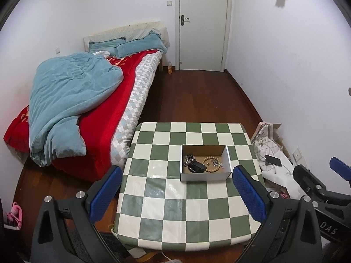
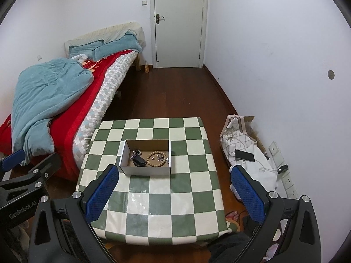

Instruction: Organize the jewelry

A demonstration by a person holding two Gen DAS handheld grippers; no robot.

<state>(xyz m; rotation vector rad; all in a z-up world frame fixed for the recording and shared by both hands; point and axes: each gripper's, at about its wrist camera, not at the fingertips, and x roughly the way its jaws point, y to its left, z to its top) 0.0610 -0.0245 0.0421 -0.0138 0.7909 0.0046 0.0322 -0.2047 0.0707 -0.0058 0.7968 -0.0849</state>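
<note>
A small open cardboard box (image 1: 205, 176) (image 2: 144, 171) sits on a green-and-white checkered table (image 1: 175, 197) (image 2: 158, 201). In it lie a wooden bead bracelet (image 1: 211, 164) (image 2: 156, 158), a dark key fob (image 1: 197, 167) (image 2: 140, 161), a silver chain piece (image 1: 189, 159) (image 2: 135, 153) and small earrings (image 1: 216, 164) (image 2: 162, 158). My left gripper (image 1: 176, 191) is open and empty, held above the table's near half. My right gripper (image 2: 173, 189) is open and empty, back from the box. The right gripper shows at the right edge of the left wrist view (image 1: 324, 182).
A bed (image 1: 87, 109) with a teal duvet and red cover stands left of the table. A patterned bag with a phone (image 2: 244, 155) on it lies on the floor to the right by the wall. A closed white door (image 1: 203, 22) is at the far end.
</note>
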